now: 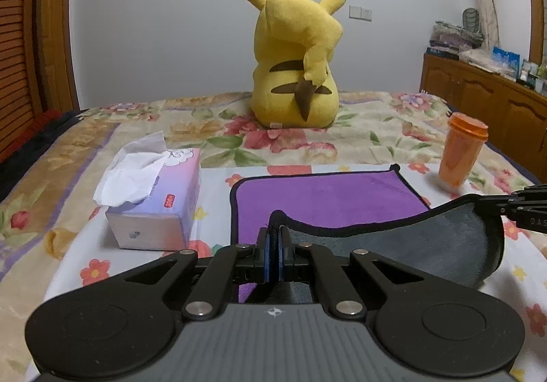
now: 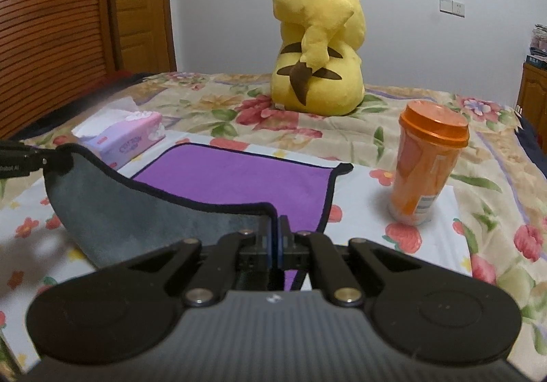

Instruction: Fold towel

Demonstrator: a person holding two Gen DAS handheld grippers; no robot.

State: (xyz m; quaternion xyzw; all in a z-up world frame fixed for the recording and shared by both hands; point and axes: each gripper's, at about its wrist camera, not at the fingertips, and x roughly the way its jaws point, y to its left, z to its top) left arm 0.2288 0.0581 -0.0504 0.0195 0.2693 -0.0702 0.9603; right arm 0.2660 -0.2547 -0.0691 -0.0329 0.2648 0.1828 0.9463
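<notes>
The towel (image 1: 328, 197) lies on the flowered bed (image 1: 359, 129) at frame centre, purple face up, its near edge lifted so the grey underside sags between the two claws. The left claw (image 1: 273, 238), bottom centre of its view, is clenched on one near corner; the right claw (image 2: 277, 228) grips the other corner likewise. A tissue box (image 1: 160, 201) sits left of the towel, an orange cup (image 2: 427, 170) stands right, and a yellow plush toy (image 1: 297, 54) sits beyond.
</notes>
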